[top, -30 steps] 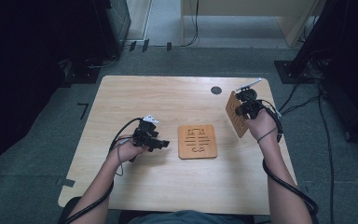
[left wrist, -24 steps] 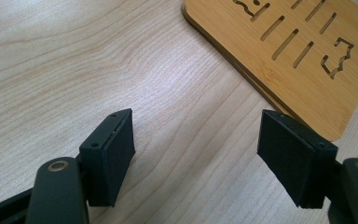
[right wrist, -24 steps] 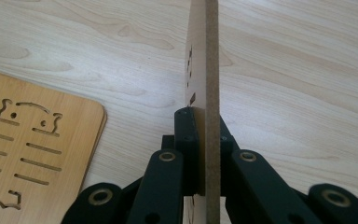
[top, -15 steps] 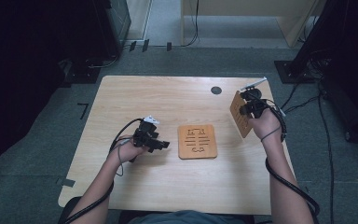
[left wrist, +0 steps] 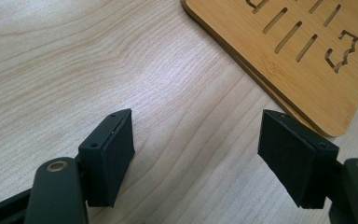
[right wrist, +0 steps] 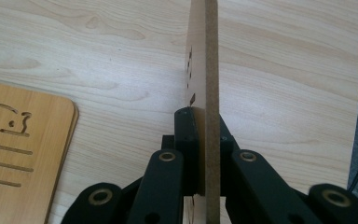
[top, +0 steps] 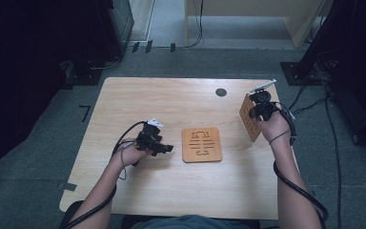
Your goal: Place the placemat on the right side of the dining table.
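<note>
A wooden board (top: 201, 144) with cut-out slots lies flat at the middle of the table; its corner (left wrist: 303, 60) reaches into the left gripper view and its edge (right wrist: 23, 154) lies at the left of the right gripper view. My left gripper (top: 164, 149) rests just left of it, open, with bare tabletop between its pads (left wrist: 114, 154). At the right side of the table my right gripper (top: 253, 110) is shut on a second wooden board (top: 249, 119), held on edge above the table. In the right gripper view that held board (right wrist: 205, 70) rises edge-on between the jaws.
The light wood table (top: 138, 102) has a dark round grommet (top: 221, 92) near its back edge. Cables trail from both grippers, and the right one (top: 300, 191) hangs off the table's right side. Dark furniture and floor cables surround the table.
The right hand has lifted and shifted the held board slightly to the right and away. The left gripper has stayed in place beside the flat board.
</note>
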Motion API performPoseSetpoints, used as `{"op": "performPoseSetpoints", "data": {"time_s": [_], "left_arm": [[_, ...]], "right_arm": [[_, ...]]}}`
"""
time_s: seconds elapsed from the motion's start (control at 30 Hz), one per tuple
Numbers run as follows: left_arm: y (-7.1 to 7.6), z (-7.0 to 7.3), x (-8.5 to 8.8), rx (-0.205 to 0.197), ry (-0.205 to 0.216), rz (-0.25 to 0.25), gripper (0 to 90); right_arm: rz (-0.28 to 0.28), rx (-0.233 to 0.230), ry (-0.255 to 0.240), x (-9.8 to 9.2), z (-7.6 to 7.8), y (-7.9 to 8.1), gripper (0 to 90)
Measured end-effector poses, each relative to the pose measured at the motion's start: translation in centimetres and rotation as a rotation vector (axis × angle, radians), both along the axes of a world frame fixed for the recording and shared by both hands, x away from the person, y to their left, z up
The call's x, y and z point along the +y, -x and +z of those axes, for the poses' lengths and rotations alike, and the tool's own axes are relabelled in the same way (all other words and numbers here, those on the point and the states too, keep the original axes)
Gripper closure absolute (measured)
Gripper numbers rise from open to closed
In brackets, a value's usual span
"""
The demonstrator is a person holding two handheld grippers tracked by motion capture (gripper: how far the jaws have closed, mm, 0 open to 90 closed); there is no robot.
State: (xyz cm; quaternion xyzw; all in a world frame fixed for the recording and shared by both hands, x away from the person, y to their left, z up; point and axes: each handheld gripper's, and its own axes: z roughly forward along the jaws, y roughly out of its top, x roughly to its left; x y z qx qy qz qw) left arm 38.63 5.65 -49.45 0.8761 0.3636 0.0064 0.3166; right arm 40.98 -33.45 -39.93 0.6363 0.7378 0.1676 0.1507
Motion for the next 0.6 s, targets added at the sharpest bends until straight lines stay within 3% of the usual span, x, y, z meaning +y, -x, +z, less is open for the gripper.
{"op": "performPoseSetpoints", "data": {"time_s": [0.27, 0.6], "left_arm": [[0.0, 0.0, -0.1, 0.002, -0.001, -0.003, 25.7], [0.0, 0.0, -0.2, -0.001, -0.003, -0.009, 25.6]], "right_arm": [[-0.035, 0.016, 0.007, -0.8, -0.2, 0.1, 86.8], [-0.086, 0.010, -0.024, -1.9, 0.0, 0.0, 86.7]]}}
